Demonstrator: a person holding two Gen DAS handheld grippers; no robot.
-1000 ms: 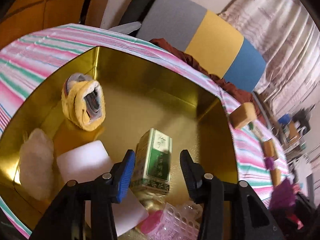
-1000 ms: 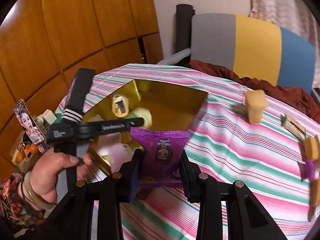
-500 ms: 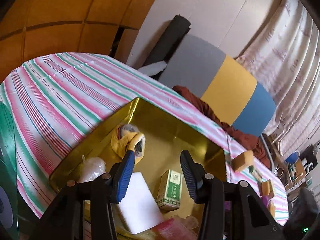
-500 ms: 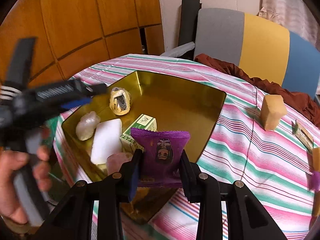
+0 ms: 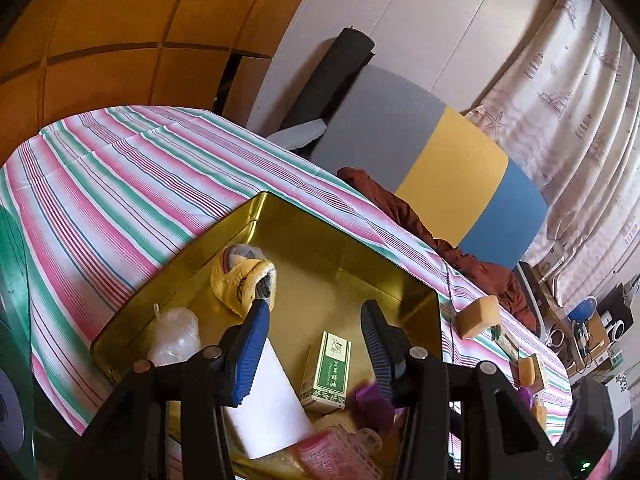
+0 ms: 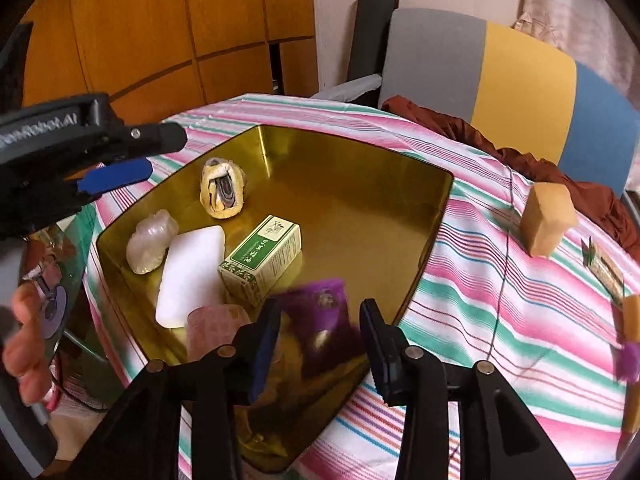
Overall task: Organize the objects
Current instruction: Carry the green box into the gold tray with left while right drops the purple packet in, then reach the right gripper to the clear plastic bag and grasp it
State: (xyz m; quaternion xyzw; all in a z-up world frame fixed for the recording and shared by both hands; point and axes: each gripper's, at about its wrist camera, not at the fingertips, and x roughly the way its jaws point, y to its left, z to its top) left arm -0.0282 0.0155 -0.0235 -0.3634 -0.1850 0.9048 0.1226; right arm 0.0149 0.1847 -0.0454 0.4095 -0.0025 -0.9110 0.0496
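A gold tin box (image 6: 424,240) stands on the striped table and holds a green carton (image 6: 262,258), a white block (image 6: 188,276), a clear wrapped lump (image 6: 150,240), a yellow rolled cloth (image 6: 222,188) and a pink item (image 6: 214,326). My right gripper (image 6: 316,340) is open over the tin's near corner. A blurred purple snack packet (image 6: 320,316) drops free between its fingers. My left gripper (image 5: 312,344) is open and empty, raised above the tin's left side; the same tin (image 5: 424,304) and green carton (image 5: 328,364) show below it.
A tan sponge block (image 6: 548,218) stands on the striped cloth right of the tin, with several small items (image 6: 630,320) at the far right edge. A grey, yellow and blue chair back (image 6: 500,80) is behind the table. Wooden panels line the left wall.
My right gripper has opened and let go of the purple packet, which falls into the tin. My left gripper has risen up and back from the green carton.
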